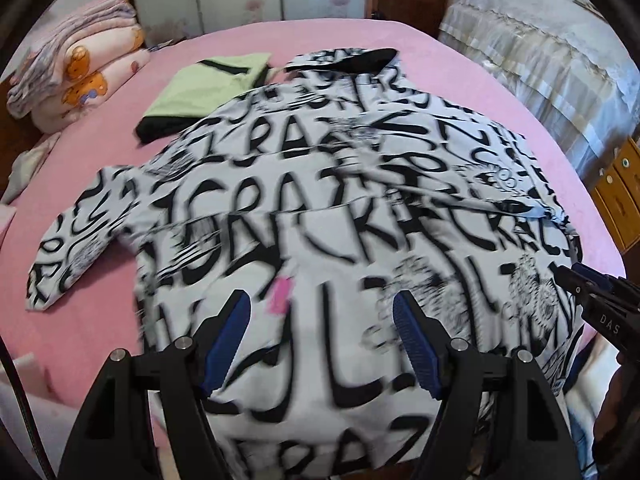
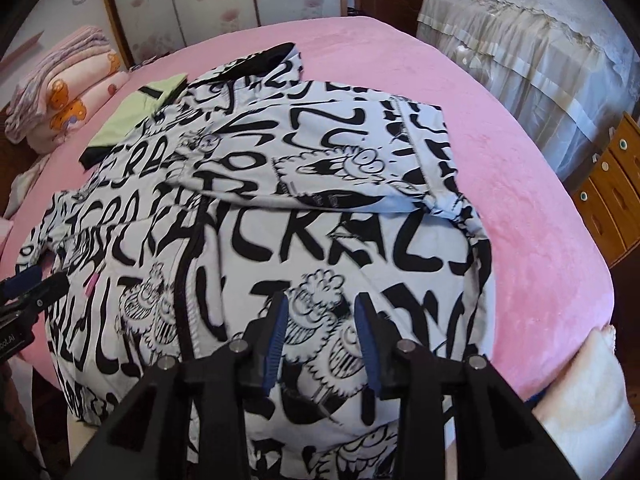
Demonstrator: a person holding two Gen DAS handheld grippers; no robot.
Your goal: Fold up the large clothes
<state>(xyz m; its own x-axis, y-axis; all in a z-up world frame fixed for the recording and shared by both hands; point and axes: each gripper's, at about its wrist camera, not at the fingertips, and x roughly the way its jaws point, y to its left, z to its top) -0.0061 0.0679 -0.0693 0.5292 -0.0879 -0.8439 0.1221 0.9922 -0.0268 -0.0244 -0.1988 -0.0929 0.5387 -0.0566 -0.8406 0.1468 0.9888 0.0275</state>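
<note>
A large white jacket with black lettering (image 1: 320,208) lies spread on the pink bed (image 1: 96,308); it also fills the right wrist view (image 2: 280,208). Its right sleeve is folded across the chest (image 2: 320,184); its left sleeve (image 1: 76,232) lies out to the side. My left gripper (image 1: 322,316) is open above the jacket's lower part, left of the zip. My right gripper (image 2: 320,320) is open above the lower right part. Each gripper shows at the edge of the other view, the right one (image 1: 592,292) and the left one (image 2: 32,284).
A folded green and black garment (image 1: 200,92) lies beyond the jacket's left shoulder. Folded pink quilts (image 1: 76,68) are stacked at the bed's far left. A covered bed (image 1: 540,60) and wooden drawers (image 2: 612,188) stand to the right. A white cushion (image 2: 580,392) sits at the bed's near right corner.
</note>
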